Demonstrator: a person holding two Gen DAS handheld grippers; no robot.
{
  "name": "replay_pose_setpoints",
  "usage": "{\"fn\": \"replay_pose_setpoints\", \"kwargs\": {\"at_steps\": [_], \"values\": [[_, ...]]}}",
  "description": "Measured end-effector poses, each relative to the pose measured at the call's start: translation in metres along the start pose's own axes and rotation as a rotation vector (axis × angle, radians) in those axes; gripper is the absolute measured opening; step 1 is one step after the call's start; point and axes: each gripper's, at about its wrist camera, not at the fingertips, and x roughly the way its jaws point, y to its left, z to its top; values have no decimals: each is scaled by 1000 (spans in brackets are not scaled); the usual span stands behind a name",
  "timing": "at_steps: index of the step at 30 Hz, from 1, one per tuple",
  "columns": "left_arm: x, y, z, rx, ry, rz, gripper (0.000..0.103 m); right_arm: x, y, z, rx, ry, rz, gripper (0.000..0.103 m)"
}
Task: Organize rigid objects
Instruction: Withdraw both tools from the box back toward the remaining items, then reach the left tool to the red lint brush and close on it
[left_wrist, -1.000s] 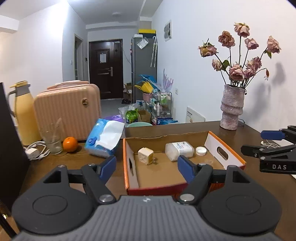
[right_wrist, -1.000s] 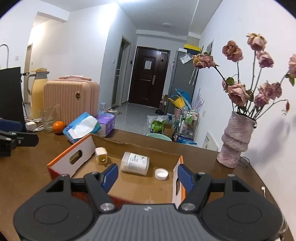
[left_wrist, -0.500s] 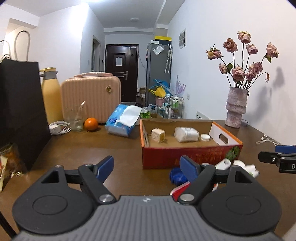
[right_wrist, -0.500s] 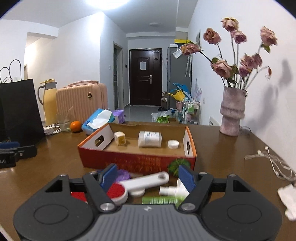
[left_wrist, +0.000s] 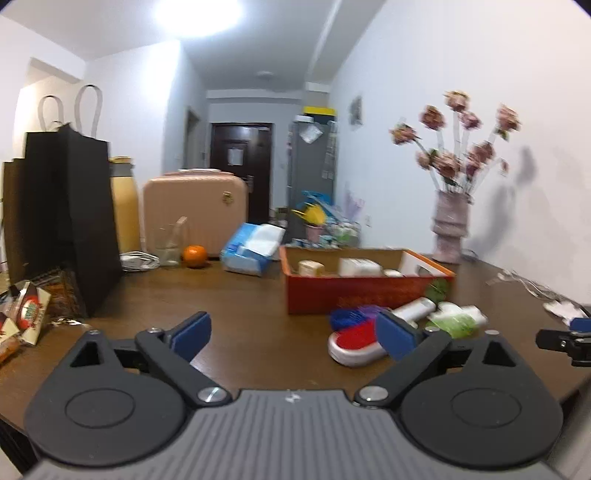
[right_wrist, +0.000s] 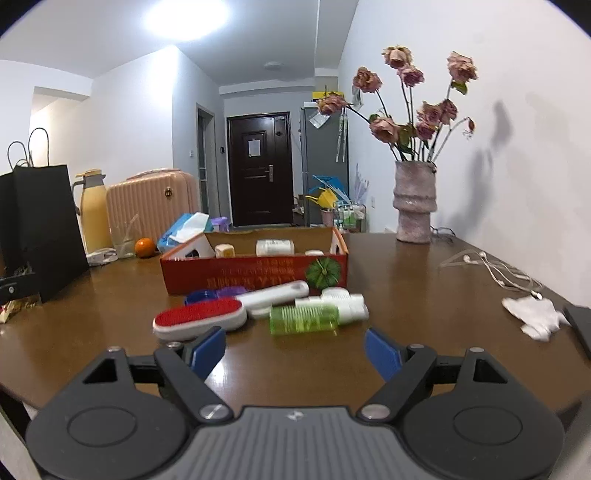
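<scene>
A brown wooden table (right_wrist: 406, 288) carries everything. At its far left edge stand a black paper bag (right_wrist: 40, 225), a pink ribbed suitcase (right_wrist: 151, 206) and a yellow thermos jug (right_wrist: 94, 214); near the far right edge, against the wall, a grey-pink vase of dried roses (right_wrist: 413, 201) stands upright.

The red cardboard box (right_wrist: 255, 273) sits toward the middle of the table, open at the top, with a white jar (right_wrist: 275, 246) lying on its side, a small pale cube (right_wrist: 225, 251) and a white cap (right_wrist: 314, 253) inside. Just in front of the box's near wall lies a loose cluster: a red-faced lint brush (right_wrist: 199, 319) with a white handle, a green bottle (right_wrist: 304, 319) on its side touching a white bottle (right_wrist: 351, 304), and a blue-purple item (right_wrist: 210, 294) too blurred to identify.

Left of the box are a blue tissue pack (right_wrist: 183, 230), an orange (right_wrist: 144, 246) and a clear glass (right_wrist: 123, 240). White earphones (right_wrist: 491, 269) and a crumpled white tissue (right_wrist: 535, 321) lie near the right edge.

The left gripper (left_wrist: 293, 334) hovers over the near edge with jaws spread wide and empty. The right gripper (right_wrist: 295, 350) hangs likewise, jaws apart, holding nothing, the brush and bottles just beyond its fingertips.
</scene>
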Motion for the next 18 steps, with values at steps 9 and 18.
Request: {"fn": "replay_pose_setpoints", "kwargs": {"at_steps": [9,18], "values": [[9,-27,-16,31,70,-77,102,-18,-7,-15,-15,14,-49,83],[38,-24,-33,-26,144,-67,101,12,-11,-20,-27,63,-48,81]]}}
